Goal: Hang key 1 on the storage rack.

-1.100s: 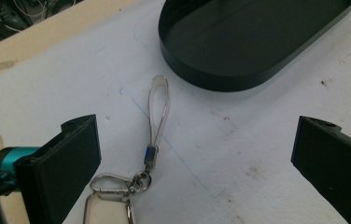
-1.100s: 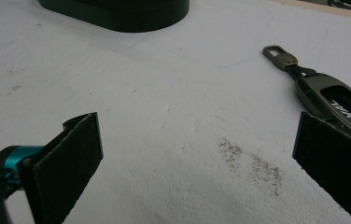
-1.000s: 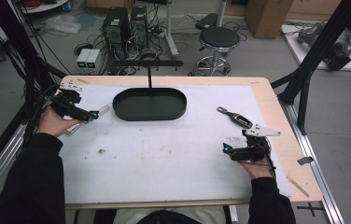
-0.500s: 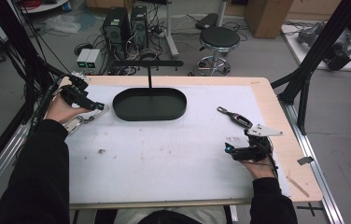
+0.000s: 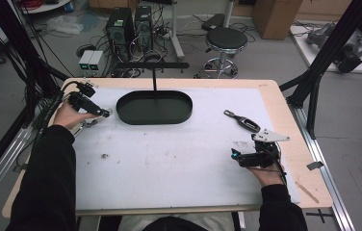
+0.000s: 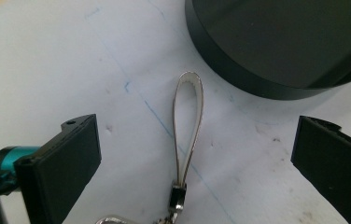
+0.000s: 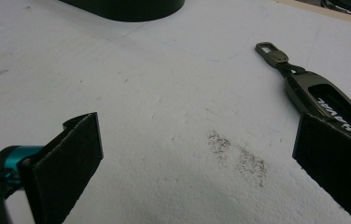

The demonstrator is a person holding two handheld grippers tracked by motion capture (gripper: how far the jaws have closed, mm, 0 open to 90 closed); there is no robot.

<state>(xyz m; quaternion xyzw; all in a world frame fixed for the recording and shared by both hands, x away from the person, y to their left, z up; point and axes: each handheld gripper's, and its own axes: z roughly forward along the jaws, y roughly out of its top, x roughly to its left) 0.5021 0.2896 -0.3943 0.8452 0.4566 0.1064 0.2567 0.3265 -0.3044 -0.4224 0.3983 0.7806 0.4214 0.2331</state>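
A grey strap loop (image 6: pixel 188 126) with a metal clasp lies on the white table mat, right between the wide-apart jaws of my left gripper (image 6: pixel 194 161). In the high view my left gripper (image 5: pixel 103 113) hovers at the table's left, just left of the black oval tray (image 5: pixel 154 107), with the keychain (image 5: pixel 88 122) under it. A dark metal key fob (image 7: pixel 320 100) with a clip lies at the right, beside the right jaw of my right gripper (image 7: pixel 197 168), which is open and empty. The high view places the key fob (image 5: pixel 242 121) behind my right gripper (image 5: pixel 237 157).
A black T-shaped stand (image 5: pixel 153 67) rises behind the tray. Brown smudges (image 7: pixel 236 151) mark the mat. The mat (image 5: pixel 169 159) has wooden table edge around it; a stool (image 5: pixel 225 41) and computer boxes stand on the floor beyond.
My left gripper has swung from pointing right over the mat to a spot near the tray's left end, over the strap. The right gripper has barely shifted.
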